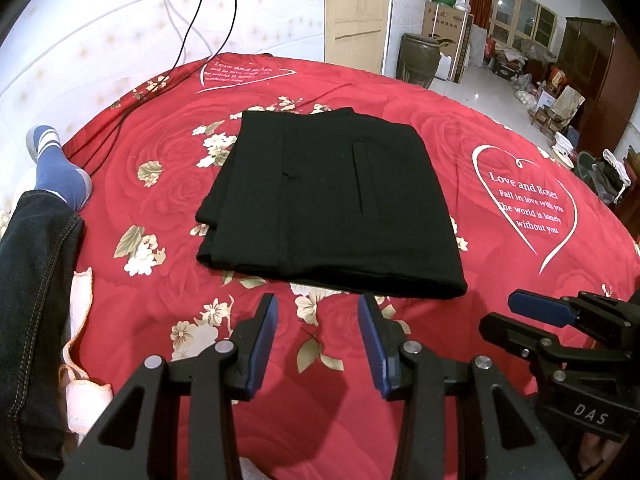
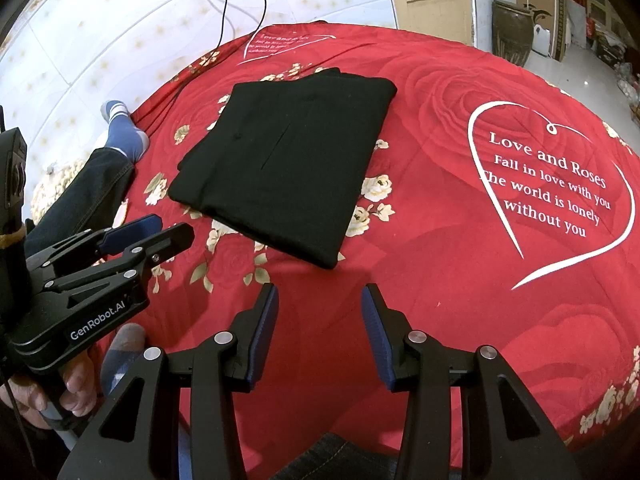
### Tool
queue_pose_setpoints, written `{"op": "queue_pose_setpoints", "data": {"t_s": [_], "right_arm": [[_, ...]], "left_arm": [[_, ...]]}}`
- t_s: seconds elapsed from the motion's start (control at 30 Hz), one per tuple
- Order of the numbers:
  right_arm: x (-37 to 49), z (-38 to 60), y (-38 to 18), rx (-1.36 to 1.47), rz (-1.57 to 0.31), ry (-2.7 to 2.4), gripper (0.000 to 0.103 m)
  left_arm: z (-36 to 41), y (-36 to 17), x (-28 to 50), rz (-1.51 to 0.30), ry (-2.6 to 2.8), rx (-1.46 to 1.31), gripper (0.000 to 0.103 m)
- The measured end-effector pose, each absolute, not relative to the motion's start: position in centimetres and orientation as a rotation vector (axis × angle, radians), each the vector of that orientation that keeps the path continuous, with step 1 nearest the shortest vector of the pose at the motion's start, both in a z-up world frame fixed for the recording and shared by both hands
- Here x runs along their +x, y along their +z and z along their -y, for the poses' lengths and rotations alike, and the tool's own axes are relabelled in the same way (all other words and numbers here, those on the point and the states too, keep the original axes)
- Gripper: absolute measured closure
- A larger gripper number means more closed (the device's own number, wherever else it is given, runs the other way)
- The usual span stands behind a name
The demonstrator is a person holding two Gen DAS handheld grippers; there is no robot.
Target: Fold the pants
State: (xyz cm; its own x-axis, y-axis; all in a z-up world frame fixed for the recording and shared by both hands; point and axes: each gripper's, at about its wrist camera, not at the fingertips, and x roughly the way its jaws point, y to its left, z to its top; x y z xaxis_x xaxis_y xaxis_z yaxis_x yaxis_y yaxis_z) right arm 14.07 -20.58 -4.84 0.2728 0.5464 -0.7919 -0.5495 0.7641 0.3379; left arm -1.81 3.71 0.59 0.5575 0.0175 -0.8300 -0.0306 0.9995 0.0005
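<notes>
The black pants (image 1: 328,200) lie folded into a flat rectangle on the red rose-print bedspread (image 1: 460,152); they also show in the right wrist view (image 2: 284,160). My left gripper (image 1: 318,312) is open and empty, hovering just short of the pants' near folded edge. It appears at the left of the right wrist view (image 2: 164,228). My right gripper (image 2: 320,300) is open and empty, near the pants' near right corner. It shows at the right of the left wrist view (image 1: 516,316).
A person's leg in dark jeans (image 1: 36,280) with a blue sock (image 1: 56,168) rests on the bed's left edge. Black cables (image 1: 192,32) run over the white mattress at the back. A pink-edged cloth (image 1: 80,320) lies at left. A clay jar (image 1: 418,60) stands beyond.
</notes>
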Motion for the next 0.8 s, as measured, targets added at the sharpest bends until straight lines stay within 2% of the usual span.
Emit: {"op": "queue_pose_setpoints", "data": {"t_s": [0.8], "right_arm": [[13.84,20.4,-4.93,-0.01,-1.062,0.741,0.059]], "left_arm": [[-3.78,0.41,-1.9,-0.983,0.035,-0.016,0.059]]}}
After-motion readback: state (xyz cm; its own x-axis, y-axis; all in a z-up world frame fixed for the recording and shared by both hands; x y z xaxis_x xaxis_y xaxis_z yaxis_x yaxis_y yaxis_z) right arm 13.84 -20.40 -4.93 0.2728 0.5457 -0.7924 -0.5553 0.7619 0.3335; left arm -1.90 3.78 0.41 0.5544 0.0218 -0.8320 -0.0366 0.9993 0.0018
